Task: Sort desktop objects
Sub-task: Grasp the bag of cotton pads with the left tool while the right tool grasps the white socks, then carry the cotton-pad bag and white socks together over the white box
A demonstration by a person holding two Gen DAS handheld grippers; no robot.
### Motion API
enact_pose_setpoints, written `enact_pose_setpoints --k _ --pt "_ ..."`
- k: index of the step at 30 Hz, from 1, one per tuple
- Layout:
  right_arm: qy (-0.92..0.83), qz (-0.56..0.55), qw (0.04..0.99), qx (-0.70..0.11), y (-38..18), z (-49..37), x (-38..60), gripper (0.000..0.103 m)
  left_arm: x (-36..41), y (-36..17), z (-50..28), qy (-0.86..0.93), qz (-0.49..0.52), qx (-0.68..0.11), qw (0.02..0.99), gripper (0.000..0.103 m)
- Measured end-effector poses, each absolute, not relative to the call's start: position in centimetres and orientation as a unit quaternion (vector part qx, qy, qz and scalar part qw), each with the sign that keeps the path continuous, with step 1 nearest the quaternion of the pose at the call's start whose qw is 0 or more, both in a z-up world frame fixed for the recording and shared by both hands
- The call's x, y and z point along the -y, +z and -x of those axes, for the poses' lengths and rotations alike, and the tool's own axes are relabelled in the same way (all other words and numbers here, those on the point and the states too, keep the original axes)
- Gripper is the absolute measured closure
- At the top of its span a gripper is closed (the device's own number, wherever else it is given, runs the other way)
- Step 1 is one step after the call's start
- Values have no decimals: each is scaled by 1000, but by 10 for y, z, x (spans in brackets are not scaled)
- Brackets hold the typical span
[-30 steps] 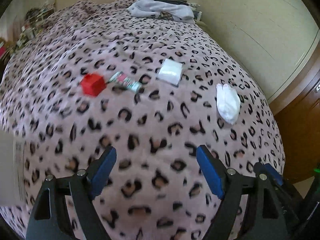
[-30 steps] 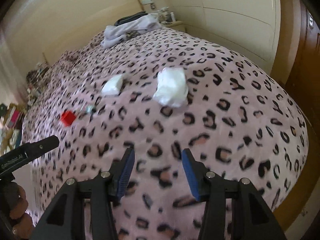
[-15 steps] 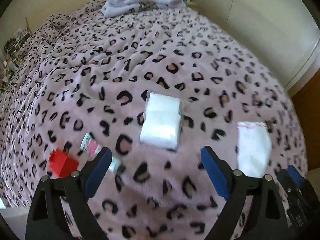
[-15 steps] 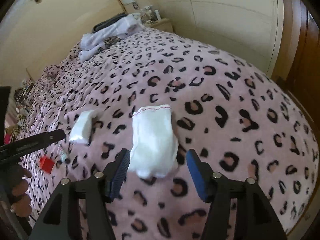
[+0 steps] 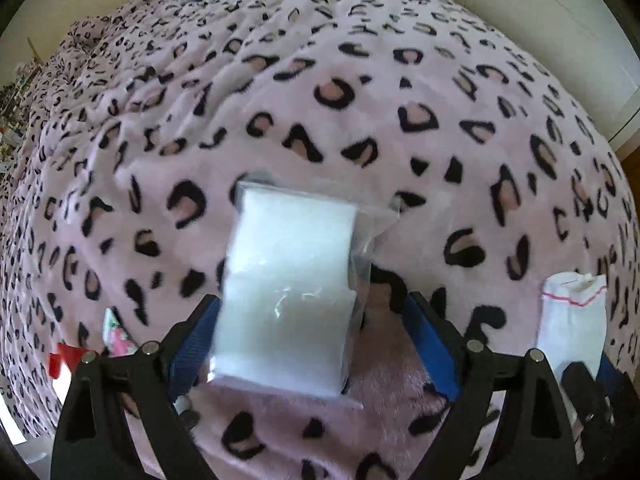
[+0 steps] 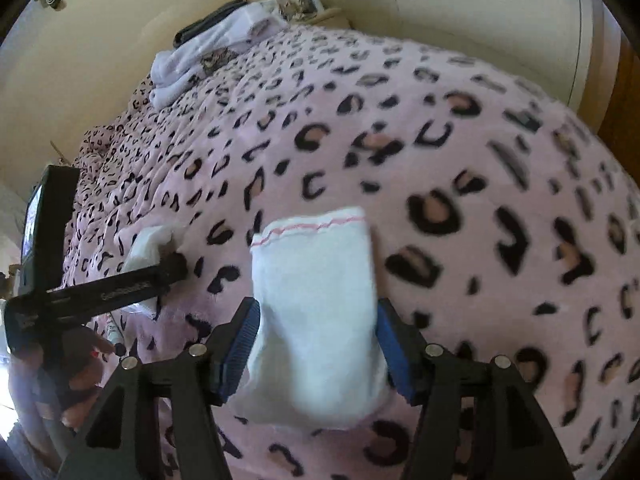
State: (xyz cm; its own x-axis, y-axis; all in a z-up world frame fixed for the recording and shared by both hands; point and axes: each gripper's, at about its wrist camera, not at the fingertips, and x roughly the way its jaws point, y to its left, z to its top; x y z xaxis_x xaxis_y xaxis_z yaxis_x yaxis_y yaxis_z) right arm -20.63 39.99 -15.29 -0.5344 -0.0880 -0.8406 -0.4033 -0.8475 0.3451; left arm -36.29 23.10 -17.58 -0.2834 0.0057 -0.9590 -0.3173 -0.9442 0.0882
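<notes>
A white packet in clear plastic [image 5: 288, 292] lies on the pink leopard-print blanket [image 5: 360, 100]. My left gripper [image 5: 312, 344] stands open around it, the left pad close against its edge and the right pad well clear. A red cube [image 5: 60, 360] and a small flowered tube [image 5: 116, 330] peek out behind the left finger. A folded white sock with pink stitching [image 6: 316, 312] lies between the blue pads of my right gripper [image 6: 316, 350], which is open and flanks it closely. The sock [image 5: 572, 320] also shows in the left wrist view, the packet [image 6: 148, 244] in the right one.
Folded pale clothes [image 6: 208, 52] lie at the far end of the bed. A cluttered nightstand [image 6: 300, 0] stands beyond. A cream wall and a wooden door [image 6: 616, 92] border the right side. A person's hand [image 6: 80, 372] holds the left gripper's black body [image 6: 100, 288].
Both grippers came down and forward over the bed and their jaws widened. The packet now sits between the left pads and the sock between the right pads.
</notes>
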Motion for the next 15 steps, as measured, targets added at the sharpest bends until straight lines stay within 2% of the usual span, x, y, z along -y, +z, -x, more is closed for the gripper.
enact_pose_setpoints --k 2,3,4,5,6,7,12,15 --pt "838 475 96 -252 -159 209 -395 43 -231 -181 363 793 586 -130 99 12" --pt "839 472 98 -252 -162 209 -394 43 -231 -183 362 796 583 -129 99 15" --pt "842 465 97 -257 -164 207 -393 43 -231 -184 362 799 580 -128 98 29" --pt "843 464 96 -255 -165 206 -393 43 -231 -186 362 798 581 -123 103 36" --pt "844 462 96 -254 -166 206 -393 46 -231 -186 362 797 583 -116 107 46" --pt "845 461 95 -252 -167 205 -393 56 -231 -186 361 797 584 -109 112 52" --pt "850 457 86 -248 -164 200 -394 79 -235 -179 355 808 569 -113 105 64" --pt "856 449 77 -245 -158 195 -393 85 -233 -172 348 814 561 -109 103 67"
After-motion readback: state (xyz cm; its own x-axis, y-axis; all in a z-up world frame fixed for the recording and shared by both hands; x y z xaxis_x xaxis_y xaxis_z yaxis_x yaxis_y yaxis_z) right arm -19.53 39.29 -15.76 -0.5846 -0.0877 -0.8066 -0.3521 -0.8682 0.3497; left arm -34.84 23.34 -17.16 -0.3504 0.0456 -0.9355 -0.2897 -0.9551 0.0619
